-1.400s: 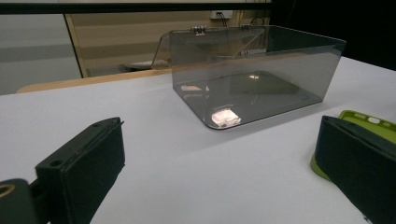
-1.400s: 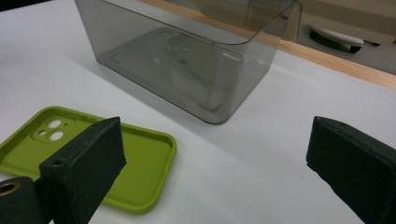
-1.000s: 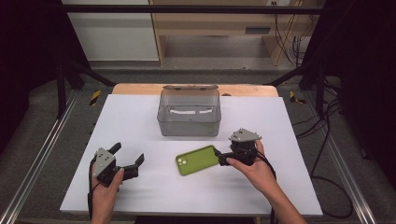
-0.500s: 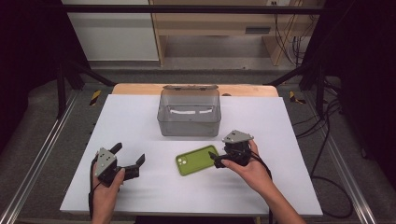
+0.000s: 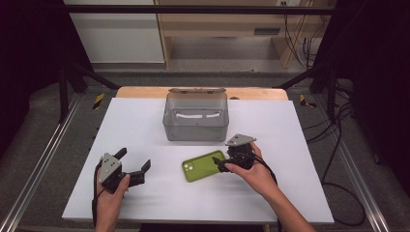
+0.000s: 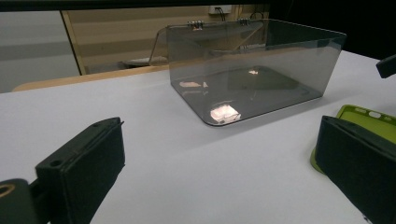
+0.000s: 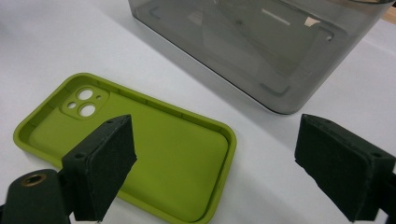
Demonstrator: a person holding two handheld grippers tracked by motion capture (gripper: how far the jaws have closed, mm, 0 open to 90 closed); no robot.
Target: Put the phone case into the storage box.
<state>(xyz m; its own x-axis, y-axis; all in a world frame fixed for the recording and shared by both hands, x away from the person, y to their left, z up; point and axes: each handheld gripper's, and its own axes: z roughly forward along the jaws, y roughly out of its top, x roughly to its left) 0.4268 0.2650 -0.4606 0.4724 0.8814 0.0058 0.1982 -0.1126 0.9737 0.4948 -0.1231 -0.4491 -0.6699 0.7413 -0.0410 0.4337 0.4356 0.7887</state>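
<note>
A lime-green phone case (image 5: 204, 165) lies inside-up on the white table (image 5: 140, 121), in front of a smoky clear plastic box (image 5: 196, 116). My right gripper (image 5: 222, 157) is open at the case's right end, jaws pointing left. In the right gripper view the case (image 7: 140, 149) lies below my right gripper (image 7: 219, 170), its left pad hanging above the case and its right pad off past the case's edge; nothing is gripped. My left gripper (image 5: 134, 160) is open and empty near the table's front left. In the left gripper view my left gripper (image 6: 219, 172) faces the box (image 6: 252, 70), with the case (image 6: 369, 119) at the right edge.
The box (image 7: 261, 42) stands close behind the case, and its lid is hinged open at the back. A wooden strip (image 5: 145, 92) runs along the table's far edge. Metal frame rails (image 5: 43, 159) flank the table, and cables (image 5: 338, 159) hang at the right.
My right gripper has moved left and slightly forward over the case's right end. The left gripper and the case have stayed in place.
</note>
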